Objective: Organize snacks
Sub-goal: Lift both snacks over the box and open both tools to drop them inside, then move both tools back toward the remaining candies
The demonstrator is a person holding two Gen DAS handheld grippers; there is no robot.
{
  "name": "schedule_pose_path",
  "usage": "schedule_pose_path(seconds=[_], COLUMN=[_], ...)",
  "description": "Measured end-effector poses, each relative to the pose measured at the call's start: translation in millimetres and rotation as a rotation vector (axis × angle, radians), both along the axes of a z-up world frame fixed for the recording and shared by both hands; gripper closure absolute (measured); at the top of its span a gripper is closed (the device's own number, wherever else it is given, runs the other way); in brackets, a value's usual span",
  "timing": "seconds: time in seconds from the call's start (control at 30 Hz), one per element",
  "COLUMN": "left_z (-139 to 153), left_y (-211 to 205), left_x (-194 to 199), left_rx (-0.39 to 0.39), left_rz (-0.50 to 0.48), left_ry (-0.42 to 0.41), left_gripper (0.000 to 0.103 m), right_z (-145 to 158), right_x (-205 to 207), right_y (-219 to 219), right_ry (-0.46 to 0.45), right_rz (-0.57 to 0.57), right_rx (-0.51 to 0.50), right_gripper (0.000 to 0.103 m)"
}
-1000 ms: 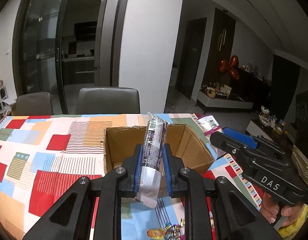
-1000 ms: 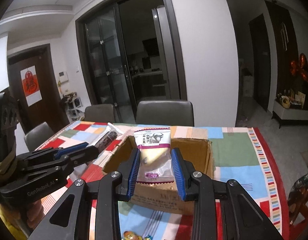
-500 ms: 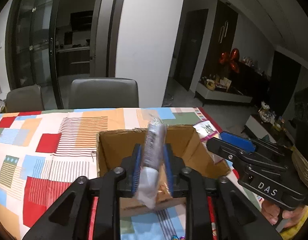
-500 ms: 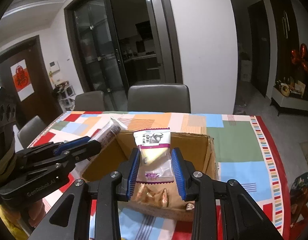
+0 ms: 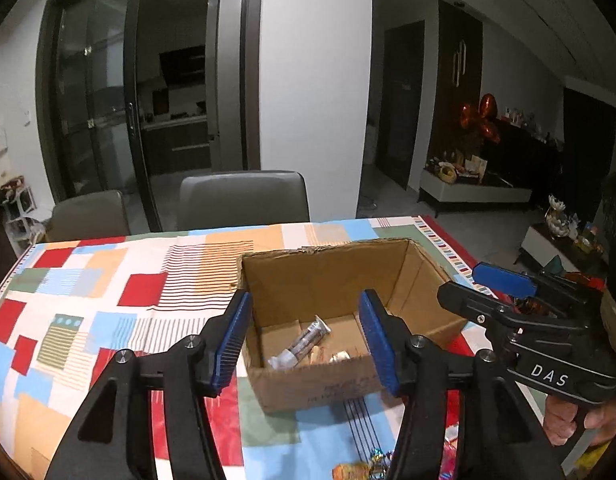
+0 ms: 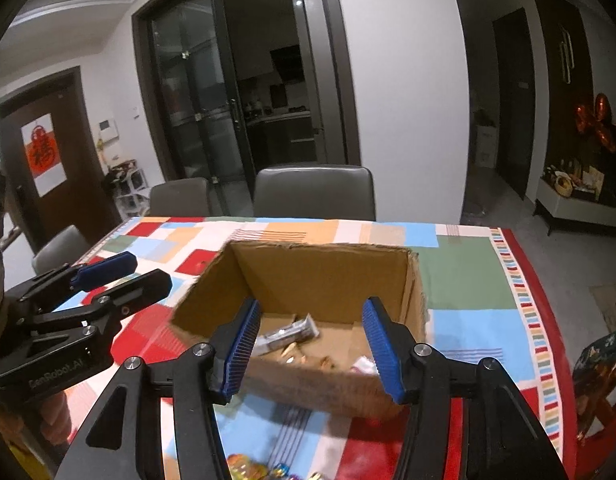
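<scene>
An open cardboard box (image 5: 423, 280) (image 6: 413, 280) stands on the patchwork tablecloth. Inside lie a dark long snack bar (image 5: 304, 343) (image 6: 286, 332), a white packet (image 6: 363, 365) and small wrapped sweets (image 5: 327, 356) (image 6: 294, 354). My left gripper (image 5: 306, 340) is open and empty, held just above the box's near edge. My right gripper (image 6: 309, 350) is open and empty, also over the box's near side. Each gripper shows in the other's view: the right one (image 5: 503, 284), the left one (image 6: 108, 272).
Loose wrapped candies lie on the cloth in front of the box (image 5: 363, 466) (image 6: 252, 470). Grey chairs (image 5: 244, 196) (image 6: 313, 192) stand at the table's far edge. The table's right edge (image 6: 547, 320) is close to the box.
Both grippers opened over the box. The dark bar dropped from the left gripper and the white packet from the right one; both now lie inside the box.
</scene>
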State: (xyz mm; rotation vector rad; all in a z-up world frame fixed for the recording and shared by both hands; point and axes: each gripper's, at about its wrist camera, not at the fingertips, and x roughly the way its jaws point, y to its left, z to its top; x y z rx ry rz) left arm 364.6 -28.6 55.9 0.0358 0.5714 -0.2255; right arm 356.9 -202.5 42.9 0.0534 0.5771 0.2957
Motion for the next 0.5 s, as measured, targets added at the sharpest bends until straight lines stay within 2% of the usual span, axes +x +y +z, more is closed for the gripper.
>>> schedule_pose_path(seconds=[0.5], left_z=[4], left_y=[17], left_x=[-81], left_rx=[-0.016], left_rz=[0.041], left_ry=[-0.06], left_gripper=[0.046], right_z=[1], right_x=[-74], right_y=[16], right_ry=[-0.083], right_rz=[0.074], right_rx=[-0.001], right_gripper=[0.049])
